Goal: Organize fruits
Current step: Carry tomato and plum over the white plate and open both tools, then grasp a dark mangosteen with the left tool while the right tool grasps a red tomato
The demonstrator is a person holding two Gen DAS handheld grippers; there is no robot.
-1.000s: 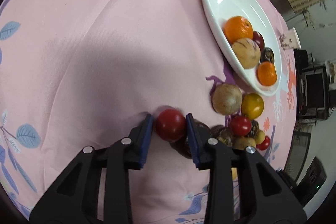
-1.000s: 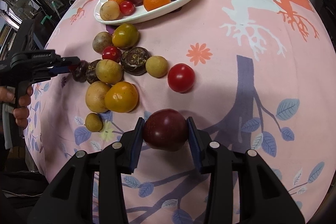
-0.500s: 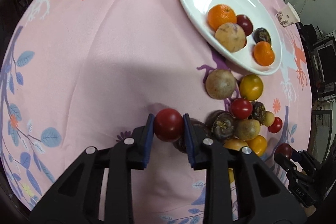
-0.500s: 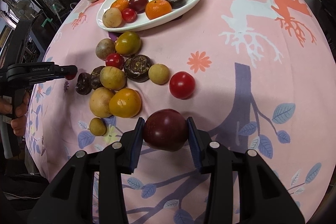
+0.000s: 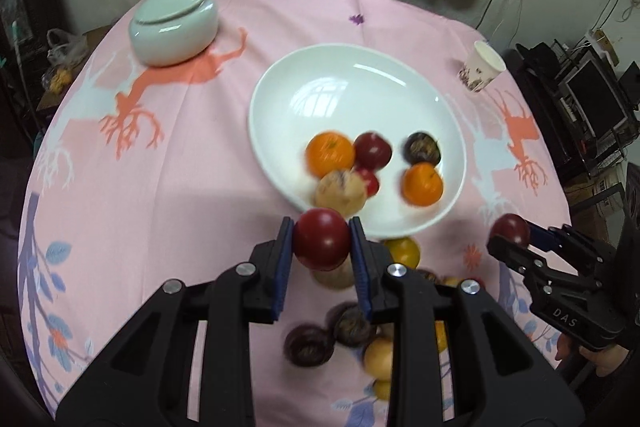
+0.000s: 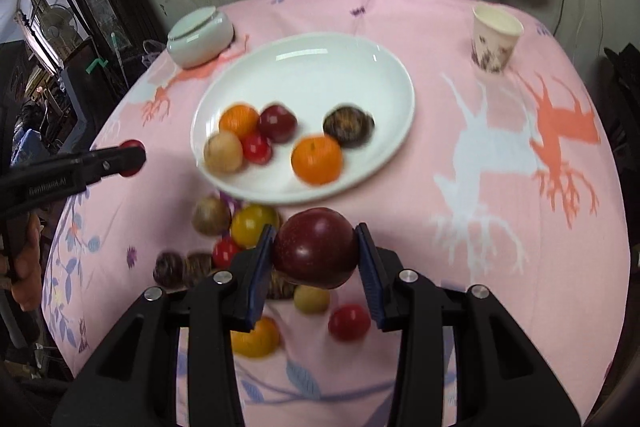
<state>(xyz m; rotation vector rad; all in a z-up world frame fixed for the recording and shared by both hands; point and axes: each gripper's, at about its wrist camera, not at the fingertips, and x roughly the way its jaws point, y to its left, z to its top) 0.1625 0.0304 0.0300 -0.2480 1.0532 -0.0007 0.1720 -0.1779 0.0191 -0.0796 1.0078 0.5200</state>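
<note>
My left gripper (image 5: 322,241) is shut on a small red fruit (image 5: 322,238), held above the cloth just short of the near rim of the white oval plate (image 5: 348,83). My right gripper (image 6: 316,247) is shut on a larger dark red plum (image 6: 316,247), also lifted, in front of the plate (image 6: 320,67). The plate holds two oranges, a tan fruit, red fruits and a dark wrinkled one. Several loose fruits (image 6: 252,225) lie on the pink cloth below both grippers. Each gripper shows in the other's view: the right (image 5: 516,233) and the left (image 6: 130,157).
A pale lidded ceramic dish (image 5: 174,25) stands at the far left of the round table. A paper cup (image 5: 480,71) stands at the far right. Beyond the table's edge are a wall, checked curtains and dark furniture. A hand (image 6: 26,263) grips the left tool's handle.
Both grippers have risen with their fruits and tilted up toward the plate. The left one rolled, so the plate now lies straight ahead instead of off to the right.
</note>
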